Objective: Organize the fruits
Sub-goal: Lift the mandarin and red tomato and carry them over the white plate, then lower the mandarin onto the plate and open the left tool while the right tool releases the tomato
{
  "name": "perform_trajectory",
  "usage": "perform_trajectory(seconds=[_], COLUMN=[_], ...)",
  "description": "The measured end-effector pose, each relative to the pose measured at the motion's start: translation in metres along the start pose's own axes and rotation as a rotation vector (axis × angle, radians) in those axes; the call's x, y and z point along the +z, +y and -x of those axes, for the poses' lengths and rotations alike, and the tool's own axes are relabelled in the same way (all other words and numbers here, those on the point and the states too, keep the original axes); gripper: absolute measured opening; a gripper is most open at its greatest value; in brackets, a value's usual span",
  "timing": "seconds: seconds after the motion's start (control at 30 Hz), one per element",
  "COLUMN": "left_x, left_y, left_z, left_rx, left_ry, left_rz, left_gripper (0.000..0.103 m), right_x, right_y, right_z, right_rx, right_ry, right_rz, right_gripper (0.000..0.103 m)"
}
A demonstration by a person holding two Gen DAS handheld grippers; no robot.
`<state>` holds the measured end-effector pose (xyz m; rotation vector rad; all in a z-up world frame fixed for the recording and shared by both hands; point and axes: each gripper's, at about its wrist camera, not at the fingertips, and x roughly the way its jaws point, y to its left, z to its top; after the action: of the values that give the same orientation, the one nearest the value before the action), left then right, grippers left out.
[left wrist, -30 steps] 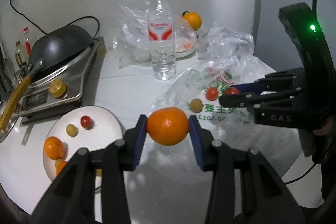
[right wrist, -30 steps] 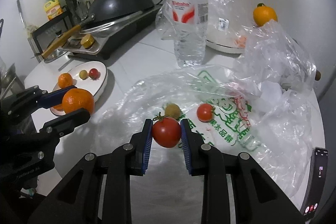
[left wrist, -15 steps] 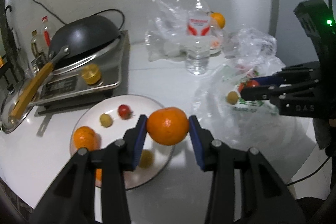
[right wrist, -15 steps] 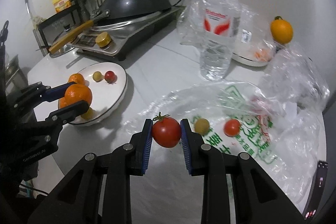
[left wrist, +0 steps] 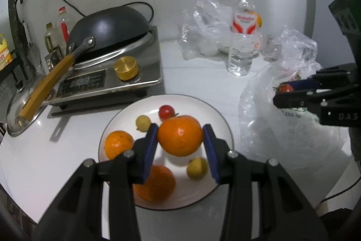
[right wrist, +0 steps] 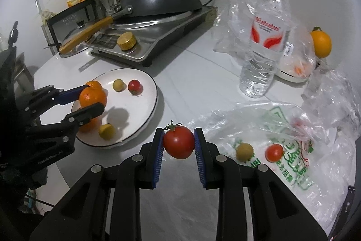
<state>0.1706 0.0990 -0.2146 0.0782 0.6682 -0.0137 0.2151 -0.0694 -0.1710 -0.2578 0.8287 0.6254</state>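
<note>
Five fruits on plate (left wrist: 222, 125); two on plastic bag (right wrist: 293, 164).

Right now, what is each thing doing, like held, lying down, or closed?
Left tongs: shut on the orange.
Orange: held above the plate.
Right tongs: shut on the big tomato.
Big tomato: held, off the plate.
Plate: on the counter, holding fruit.
Water bottle: upright, capped.
Wok: upside down on the cooker.
Printed bag: lying flat, two fruits on it.
</note>
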Motion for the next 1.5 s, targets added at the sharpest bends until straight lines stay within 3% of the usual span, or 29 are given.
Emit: perform_trajectory(seconds=[0.37, 0.73, 1.17, 1.5], left_x=[0.001, 0.002, 0.002, -0.004], left_y=[0.019, 0.028, 0.036, 0.04], left_z=[-0.031, -0.051, -0.039, -0.027], left_rx=[0.039, 0.022, -0.038, -0.026], left_ry=[0.038, 0.083, 0.047, 0.039], left_rz=[-0.026, -0.004, 0.034, 0.051], left_gripper=[0.041, 0.042, 0.043, 0.045], right_x=[0.019, 0.038, 0.052, 0.051], right_y=[0.022, 0.04, 0.052, 0.052], right_z=[-0.022, -0.055, -0.095, -0.098], right_rx=[0.037, 0.105, 0.125, 0.111], right_ry=[0.003, 0.024, 0.073, 0.082], right_rz=[0.039, 0.072, 0.082, 0.057], right_gripper=[0.028, 0.028, 0.028, 0.029])
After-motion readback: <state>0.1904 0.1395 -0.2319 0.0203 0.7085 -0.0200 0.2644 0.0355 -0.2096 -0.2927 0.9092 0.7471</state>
